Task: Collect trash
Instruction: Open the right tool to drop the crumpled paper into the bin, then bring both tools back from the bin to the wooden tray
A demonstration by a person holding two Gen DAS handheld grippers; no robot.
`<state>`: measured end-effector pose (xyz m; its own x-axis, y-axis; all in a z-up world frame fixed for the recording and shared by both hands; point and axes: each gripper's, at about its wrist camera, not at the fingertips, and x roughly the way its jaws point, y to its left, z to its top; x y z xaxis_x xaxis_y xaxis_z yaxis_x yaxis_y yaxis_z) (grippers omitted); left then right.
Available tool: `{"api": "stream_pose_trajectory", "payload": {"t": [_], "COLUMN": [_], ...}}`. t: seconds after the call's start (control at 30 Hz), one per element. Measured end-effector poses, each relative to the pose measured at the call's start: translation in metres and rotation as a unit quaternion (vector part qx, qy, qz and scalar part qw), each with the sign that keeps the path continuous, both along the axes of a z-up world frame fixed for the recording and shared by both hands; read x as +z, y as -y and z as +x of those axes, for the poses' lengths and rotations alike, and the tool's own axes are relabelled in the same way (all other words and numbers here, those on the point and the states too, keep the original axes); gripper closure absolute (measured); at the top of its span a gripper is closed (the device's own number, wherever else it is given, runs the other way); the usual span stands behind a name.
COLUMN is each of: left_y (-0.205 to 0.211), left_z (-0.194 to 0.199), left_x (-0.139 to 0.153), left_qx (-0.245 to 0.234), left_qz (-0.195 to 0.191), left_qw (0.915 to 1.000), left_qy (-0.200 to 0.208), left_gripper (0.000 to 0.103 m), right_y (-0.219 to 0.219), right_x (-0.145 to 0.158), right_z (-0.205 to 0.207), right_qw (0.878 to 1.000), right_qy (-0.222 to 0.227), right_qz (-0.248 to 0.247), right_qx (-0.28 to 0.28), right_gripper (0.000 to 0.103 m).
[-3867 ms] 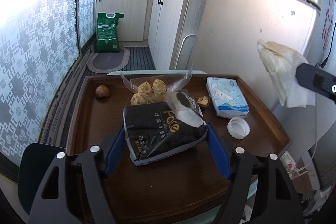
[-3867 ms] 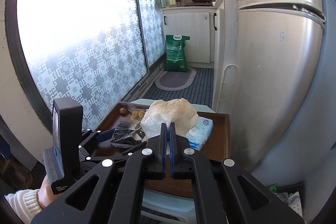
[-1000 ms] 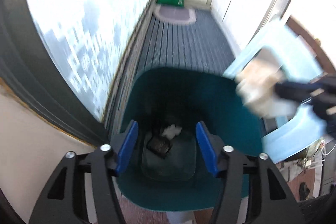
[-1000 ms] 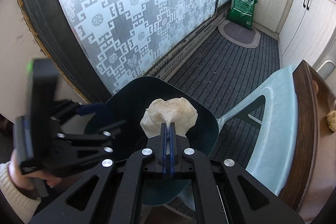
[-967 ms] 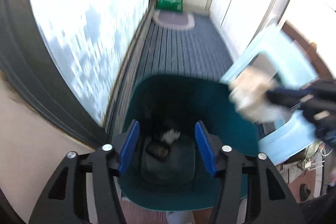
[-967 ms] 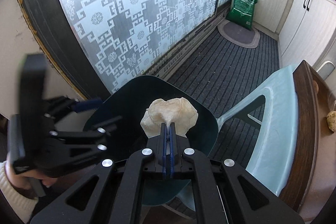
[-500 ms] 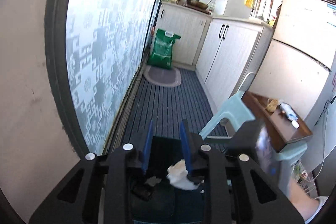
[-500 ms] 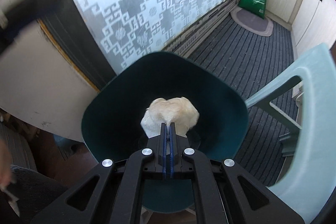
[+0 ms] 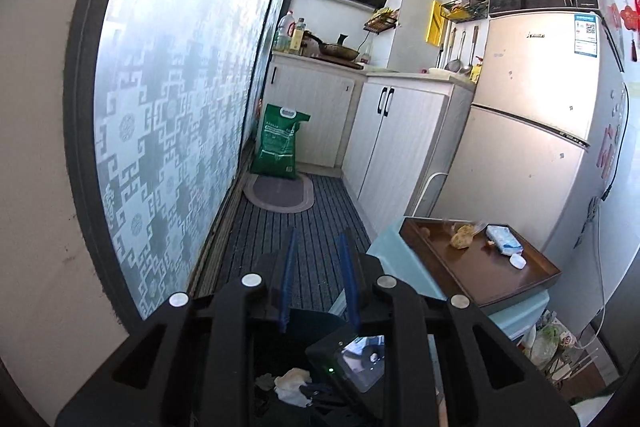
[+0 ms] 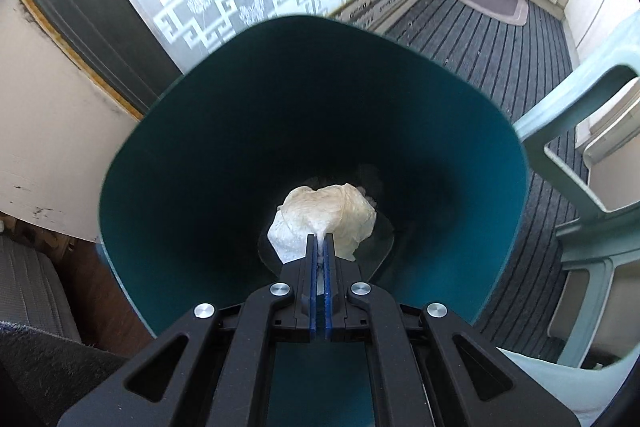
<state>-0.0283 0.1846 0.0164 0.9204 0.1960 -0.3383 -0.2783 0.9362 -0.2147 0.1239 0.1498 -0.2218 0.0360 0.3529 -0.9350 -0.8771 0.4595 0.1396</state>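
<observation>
Bin (image 10: 168, 155) fills the right wrist view: a deep teal tub with its mouth turned straight up at the camera, standing on the striped floor mat (image 10: 472, 35) beside the pale plastic stool (image 10: 580, 155), close enough to the clutter for short trips. The right gripper (image 10: 319, 247) points steeply down into that mouth, and its jaws are clenched on a pinched corner of the crumpled tissue (image 10: 328, 215). Judging by that aim, the wad hangs over the middle of the opening so that, once let go, it should fall clear of the rim rather than catch on the wall.

On the stool sits the brown tray (image 9: 472, 267), a small tabletop carrying a lumpy yellowish snack (image 9: 461, 235), a blue tissue pack (image 9: 503, 239) and a white cap (image 9: 517, 260), which probably come next.

The left gripper (image 9: 318, 269) looks level down the kitchen. Nothing lies between its blue pads, and the jaws are closing on air, so that hand seems free for another pickup.

The tissue itself is cream to white, wrinkled and puffed into a loose ball, with a faint yellow stain across its top. It looks light and soft; below it some dark scraps lie on the bin's floor, too dim to name.
</observation>
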Motion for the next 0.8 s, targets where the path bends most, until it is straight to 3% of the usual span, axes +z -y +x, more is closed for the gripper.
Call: {"api": "stream_pose_trajectory", "payload": {"t": [0.07,0.1,0.17,0.33,0.5,0.7,0.8], "left_y": [0.005,0.008,0.012,0.02,0.021,0.017,0.016], "left_z": [0.0,0.001,0.003,0.005,0.005,-0.015,-0.014], "left_x": [0.005,0.007,0.01,0.019,0.028,0.041,0.043], "left_qx": [-0.003,-0.004,-0.003,0.006,0.029,0.108,0.119], "left_qz": [0.003,0.005,0.011,0.018,0.012,0.002,-0.007], "left_qw": [0.9999,0.9999,0.9997,0.9988,0.9966,0.9838,0.9818], "left_qy": [0.01,0.014,0.021,0.045,0.076,0.143,0.148], "left_gripper": [0.08,0.08,0.08,0.079,0.075,0.068,0.065], "right_y": [0.0,0.0,0.003,0.005,0.014,0.039,0.052], "right_x": [-0.006,-0.006,-0.007,0.011,0.055,0.112,0.135], "right_z": [0.001,0.002,0.002,-0.008,-0.009,-0.001,-0.004], "right_qw": [1.0,1.0,1.0,0.998,0.992,0.98,0.975], "right_qy": [-0.01,-0.011,-0.019,0.004,0.033,0.065,0.088], "right_qz": [-0.001,0.003,0.018,0.054,0.117,0.187,0.205], "right_qx": [-0.003,-0.006,-0.011,0.013,0.021,0.008,0.013], "right_gripper": [0.094,0.083,0.07,0.07,0.07,0.076,0.078]}}
